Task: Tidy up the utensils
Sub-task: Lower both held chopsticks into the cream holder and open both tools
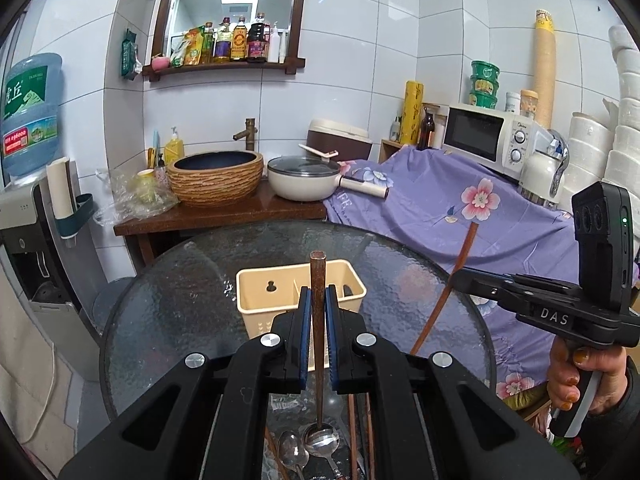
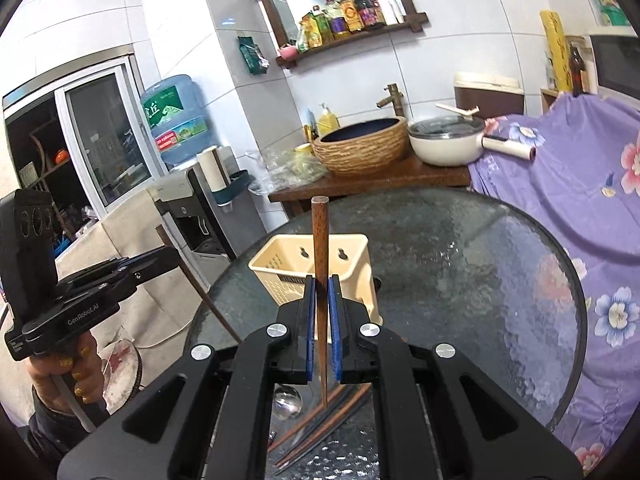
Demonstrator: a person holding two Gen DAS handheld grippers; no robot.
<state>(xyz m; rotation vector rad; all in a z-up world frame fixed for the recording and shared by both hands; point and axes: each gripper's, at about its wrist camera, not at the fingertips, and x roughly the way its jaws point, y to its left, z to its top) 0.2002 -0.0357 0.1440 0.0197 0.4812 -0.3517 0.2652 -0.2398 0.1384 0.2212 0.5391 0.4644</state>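
Observation:
My left gripper (image 1: 318,296) is shut on a wooden-handled spoon (image 1: 318,320), held upright with its metal bowl (image 1: 320,440) hanging low, in front of the cream utensil caddy (image 1: 256,280) on the round glass table (image 1: 180,300). My right gripper (image 2: 322,284) is shut on a wooden chopstick (image 2: 320,232), upright, just in front of the caddy (image 2: 276,264). The right gripper with its chopstick also shows in the left wrist view (image 1: 454,278); the left gripper also shows in the right wrist view (image 2: 176,258). Loose spoons (image 1: 294,452) and chopsticks (image 2: 320,424) lie on the table's near edge.
Behind the table stands a wooden counter (image 1: 220,216) with a woven basin (image 1: 216,178) and a lidded white pan (image 1: 304,178). A purple floral cloth (image 1: 440,208) covers furniture at the right, with a microwave (image 1: 488,138) on it. A water dispenser (image 1: 28,240) stands at the left.

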